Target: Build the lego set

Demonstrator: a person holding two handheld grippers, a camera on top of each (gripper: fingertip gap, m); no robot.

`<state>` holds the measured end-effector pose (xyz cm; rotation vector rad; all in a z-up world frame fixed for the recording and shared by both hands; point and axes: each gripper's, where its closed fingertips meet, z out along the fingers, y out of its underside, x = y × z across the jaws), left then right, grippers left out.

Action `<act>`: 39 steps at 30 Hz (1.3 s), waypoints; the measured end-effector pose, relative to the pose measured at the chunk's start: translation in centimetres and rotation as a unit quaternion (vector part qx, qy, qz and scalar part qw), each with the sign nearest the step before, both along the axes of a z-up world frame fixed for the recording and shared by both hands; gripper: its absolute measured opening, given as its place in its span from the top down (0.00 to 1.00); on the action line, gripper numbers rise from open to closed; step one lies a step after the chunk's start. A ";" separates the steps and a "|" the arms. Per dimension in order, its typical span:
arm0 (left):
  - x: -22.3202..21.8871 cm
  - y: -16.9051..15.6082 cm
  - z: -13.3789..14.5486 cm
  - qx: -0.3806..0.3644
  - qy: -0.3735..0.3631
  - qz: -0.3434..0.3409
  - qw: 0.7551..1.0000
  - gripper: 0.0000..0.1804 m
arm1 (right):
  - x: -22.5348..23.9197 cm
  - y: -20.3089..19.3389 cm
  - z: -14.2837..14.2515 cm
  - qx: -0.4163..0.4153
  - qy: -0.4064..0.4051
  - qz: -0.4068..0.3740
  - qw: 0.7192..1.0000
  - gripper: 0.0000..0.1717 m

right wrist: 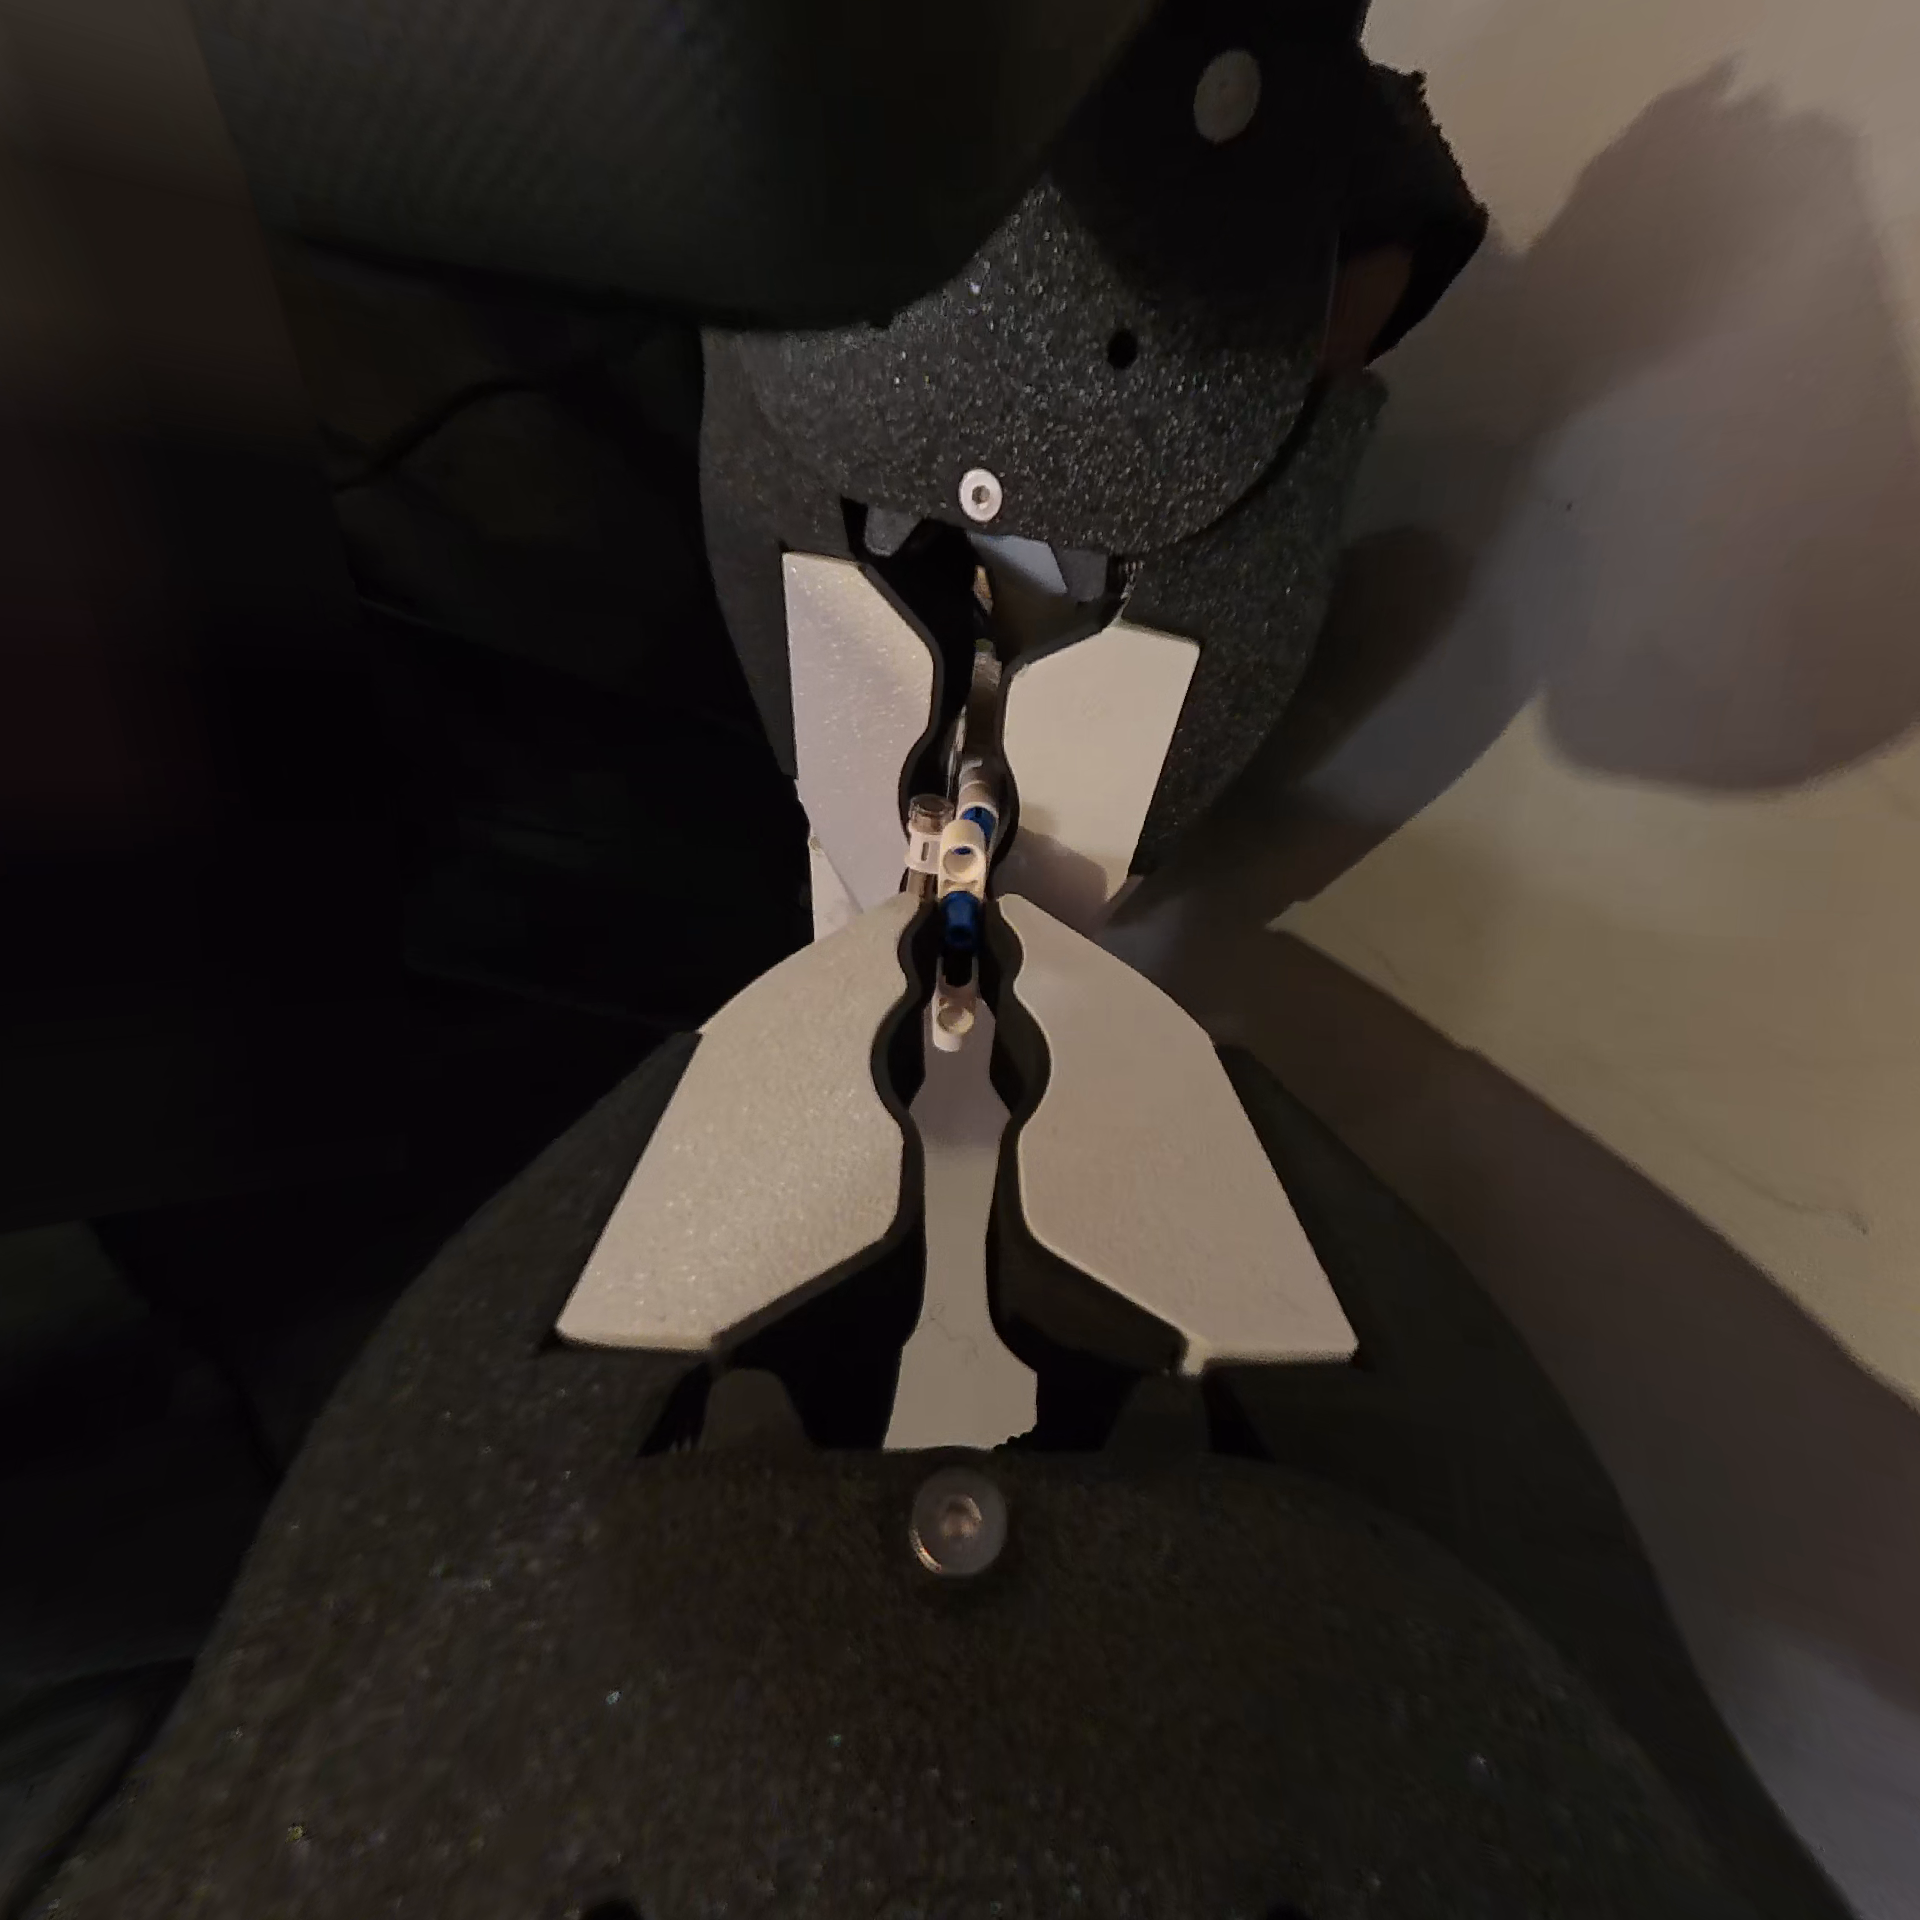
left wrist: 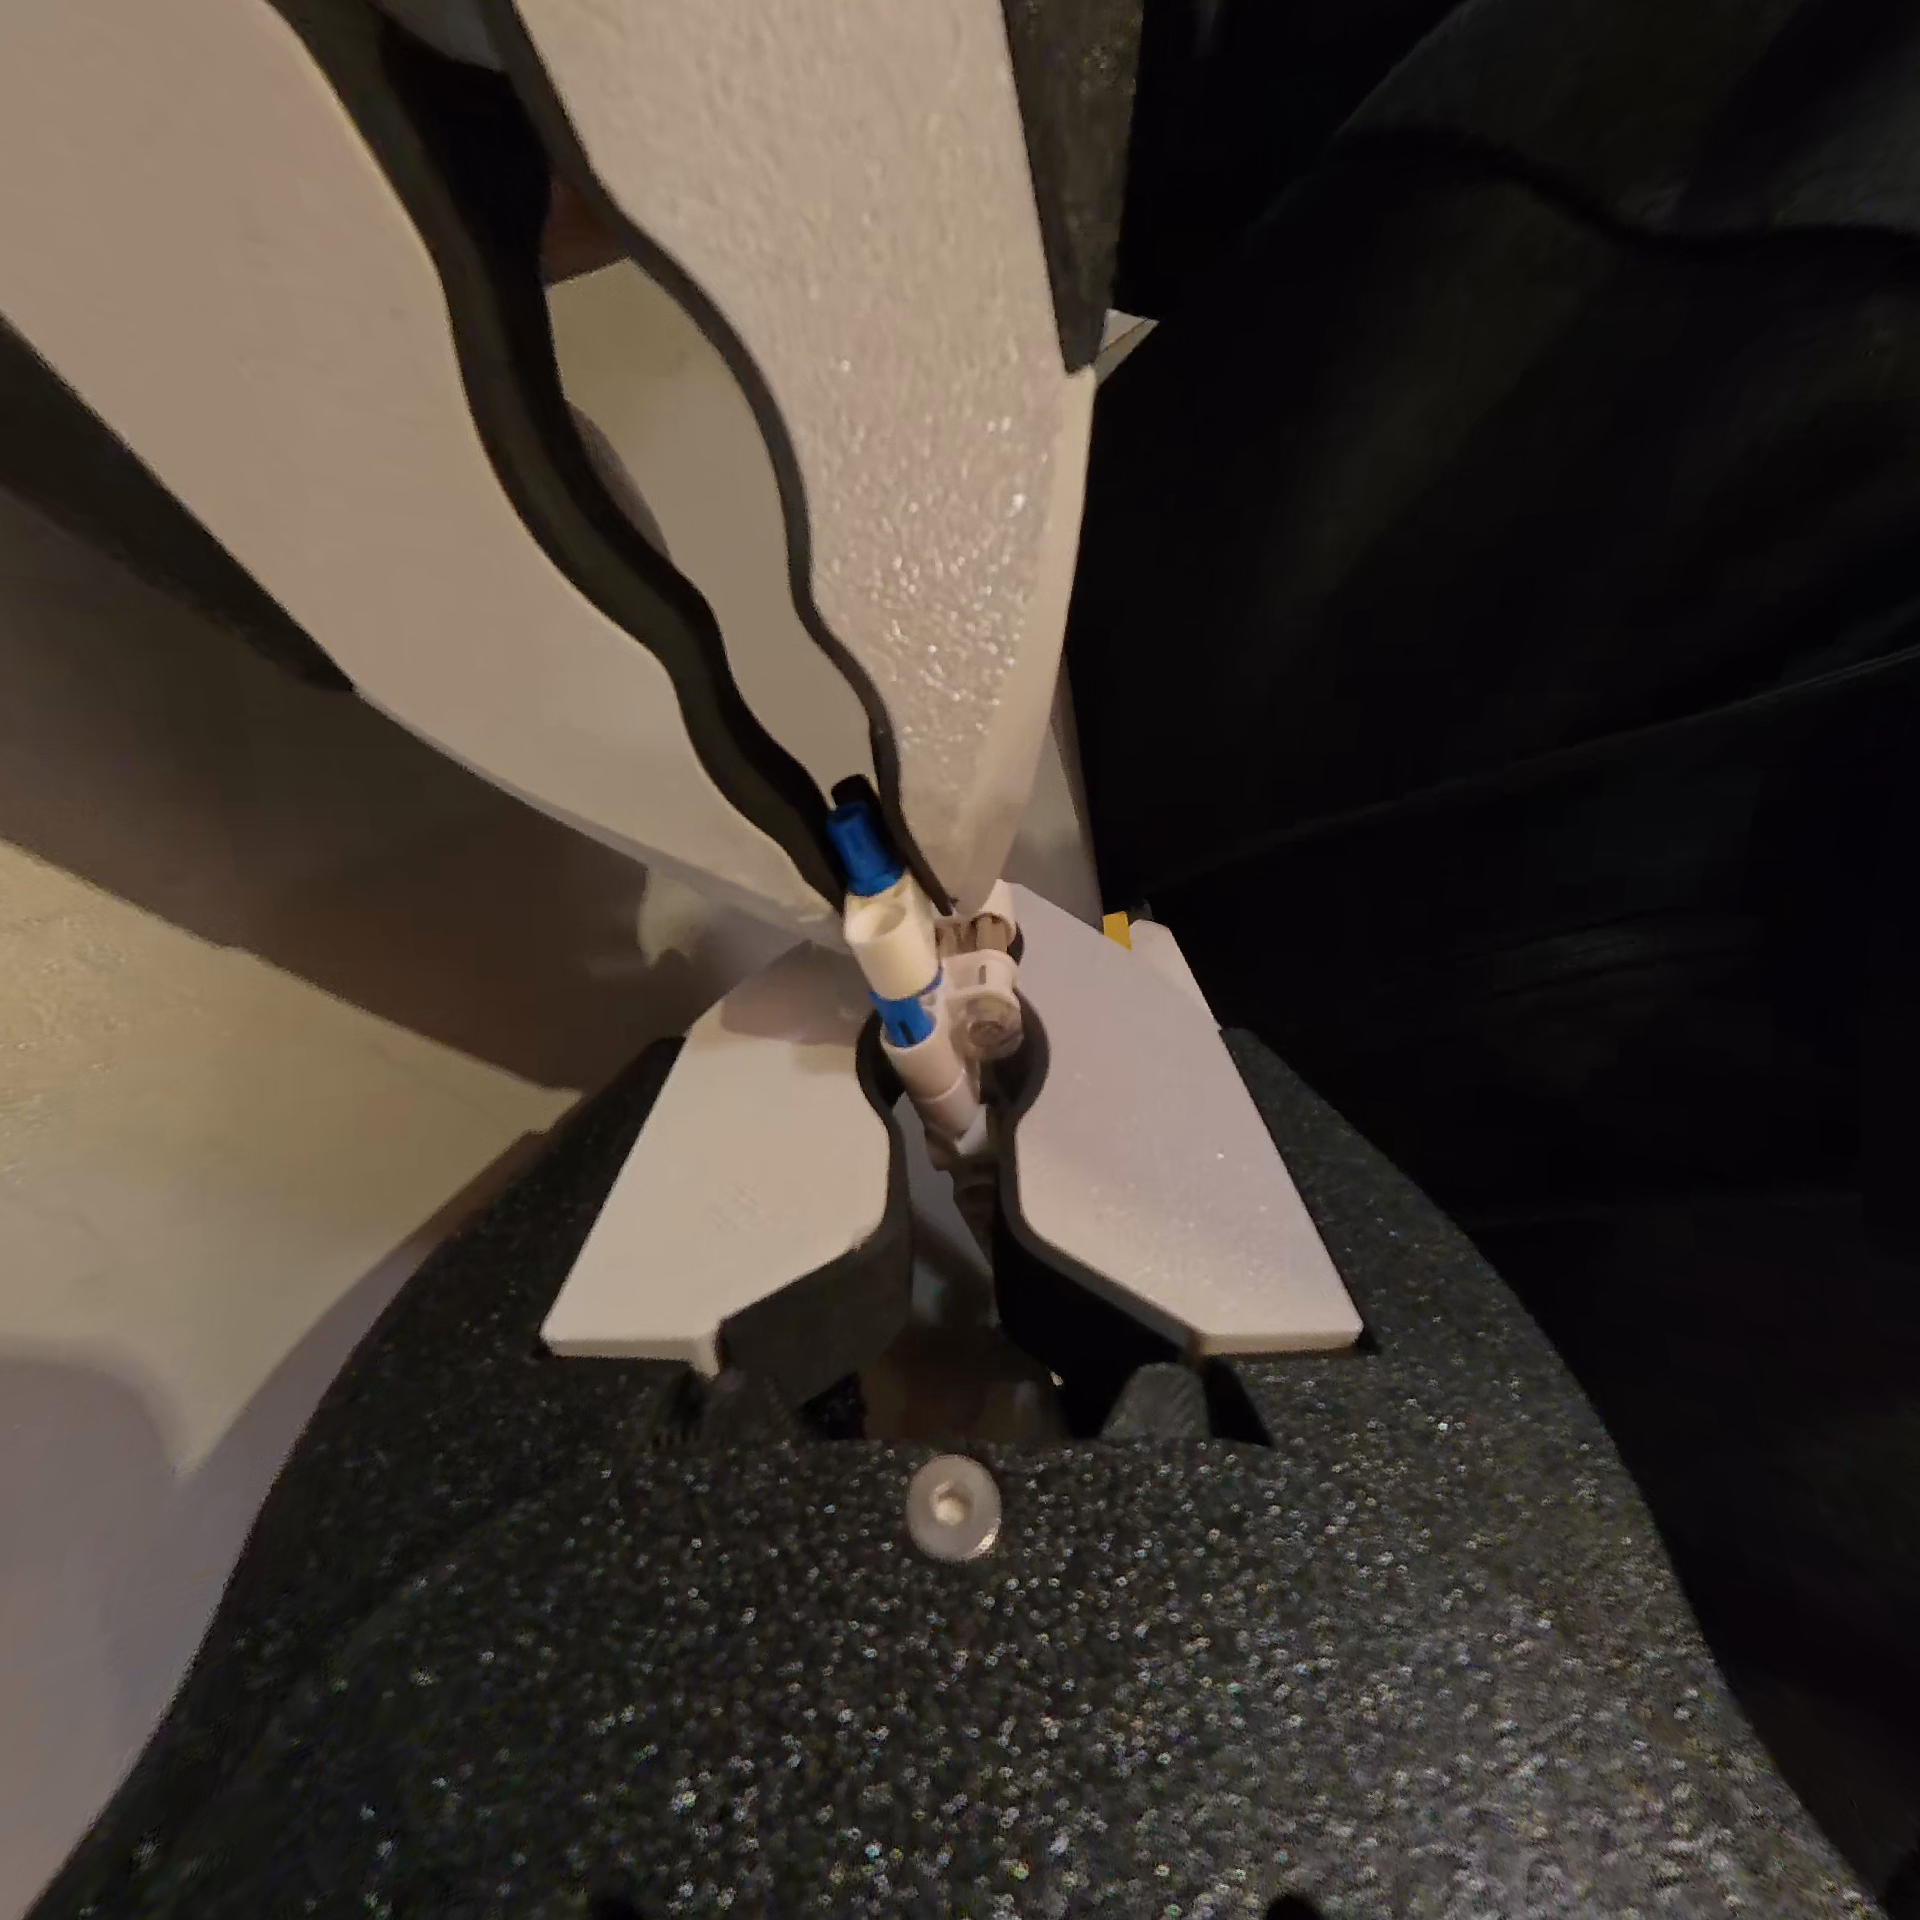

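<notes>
Centre of both views: small white-and-blue rod assembly [left wrist: 899,961] spans two grippers, tip to tip. Left gripper [left wrist: 951,1081] fingers narrow, clamped on its white end; right gripper [right wrist: 954,961] fingers narrow, clamped on blue/black end. Clear side piece [right wrist: 928,816] hard to make out. Dark cloth [left wrist: 1507,623] at right, cut off. No containers in view.

left wrist: close, facing right hand-held gripper [left wrist: 883,831] | right wrist: opposite | shared: blue-white assembly [right wrist: 961,862]
</notes>
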<state>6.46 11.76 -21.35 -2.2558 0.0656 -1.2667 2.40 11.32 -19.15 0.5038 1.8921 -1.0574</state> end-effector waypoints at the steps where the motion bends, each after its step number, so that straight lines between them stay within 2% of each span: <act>1: 0.0 -0.1 0.0 0.000 0.001 0.001 1.000 0.94 | 0.0 -0.1 0.1 0.000 0.001 -0.001 1.000 0.96; 12: 0.2 0.3 1.1 0.015 -0.031 0.029 0.999 0.95 | -0.1 -0.1 1.0 -0.003 -0.001 -0.018 1.000 0.96; 19: 0.6 0.5 2.5 0.031 -0.035 0.046 0.998 0.95 | -1.4 0.3 2.0 0.007 0.029 -0.078 0.996 0.96; 23: 0.6 0.5 2.7 0.035 -0.034 0.062 0.997 0.95 | -0.9 0.9 2.4 0.001 0.039 -0.082 0.996 0.96; 31: -0.2 -0.2 2.3 0.037 -0.057 0.101 0.993 0.95 | 1.6 1.5 1.1 0.003 0.058 -0.092 0.994 0.96; 39: -0.3 -0.4 2.2 0.042 -0.064 0.110 0.991 0.95 | 2.5 1.3 0.3 0.015 0.063 -0.104 0.992 0.96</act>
